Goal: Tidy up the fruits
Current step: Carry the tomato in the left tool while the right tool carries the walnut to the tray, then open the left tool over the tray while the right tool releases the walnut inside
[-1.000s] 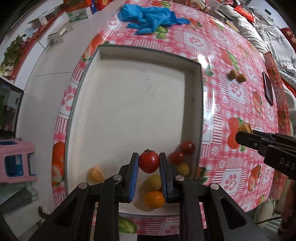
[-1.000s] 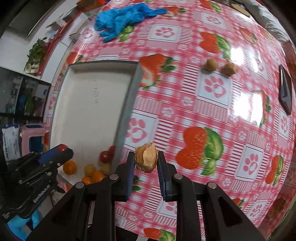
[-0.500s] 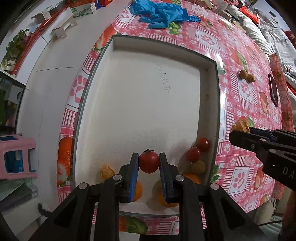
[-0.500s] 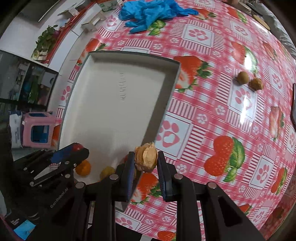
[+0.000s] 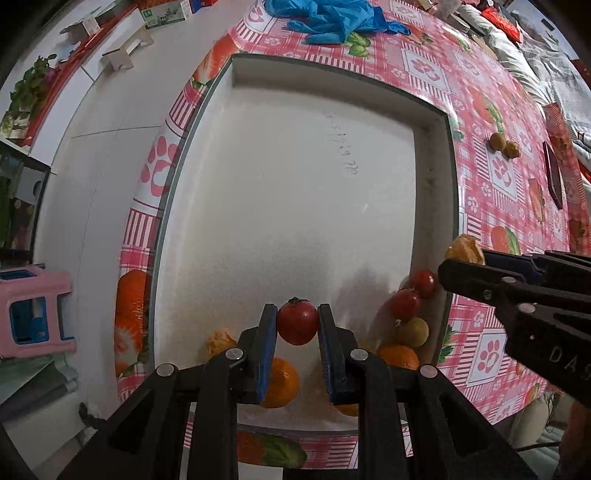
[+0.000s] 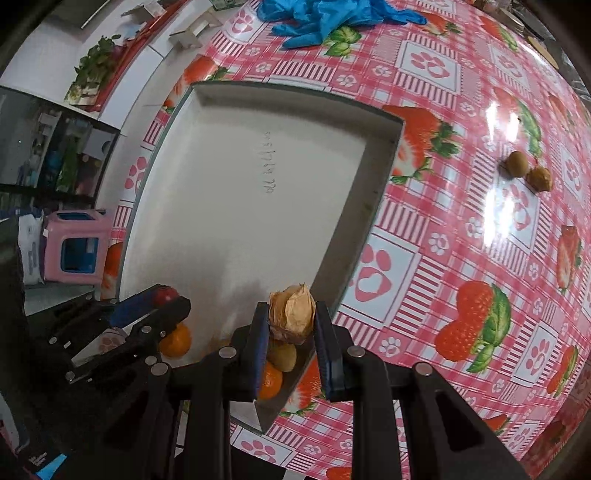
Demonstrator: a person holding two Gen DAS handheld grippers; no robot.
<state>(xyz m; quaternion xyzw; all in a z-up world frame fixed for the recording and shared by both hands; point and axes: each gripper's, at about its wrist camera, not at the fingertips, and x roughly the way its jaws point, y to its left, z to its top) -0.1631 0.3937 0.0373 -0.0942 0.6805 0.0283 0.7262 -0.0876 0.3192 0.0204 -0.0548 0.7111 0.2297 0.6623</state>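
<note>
A: What does the left gripper (image 5: 297, 322) hide?

B: Its fingers are closed on a red tomato (image 5: 297, 321), held above the near end of the white tray (image 5: 436, 192). Below them an orange (image 5: 281, 382) is half covered, and a second one (image 5: 347, 408) shows only as a sliver. A papery husk fruit (image 5: 220, 341) lies just left of the fingers.

A: And the right gripper (image 6: 291, 320)?

B: It is clamped on a dry husk fruit (image 6: 291, 314) over the tray's near right corner. Beneath it sit a yellowish fruit (image 6: 282, 356) and another orange (image 6: 269, 382), both partly blocked. From the left camera, two more tomatoes (image 5: 413, 295) rest against the tray's right wall.

A: Any writing?

B: Faint marks on the tray floor (image 5: 343, 147), too blurred to read. The right gripper's body shows "DAS", cut off at the edge. A green box (image 5: 164, 16) far back has print I cannot make out.

A: Elsewhere on the tablecloth (image 6: 480, 240)?

B: Two small brownish fruits (image 6: 528, 171) touching, well apart from the tray, and blue gloves (image 6: 317, 16) at the far end.
</note>
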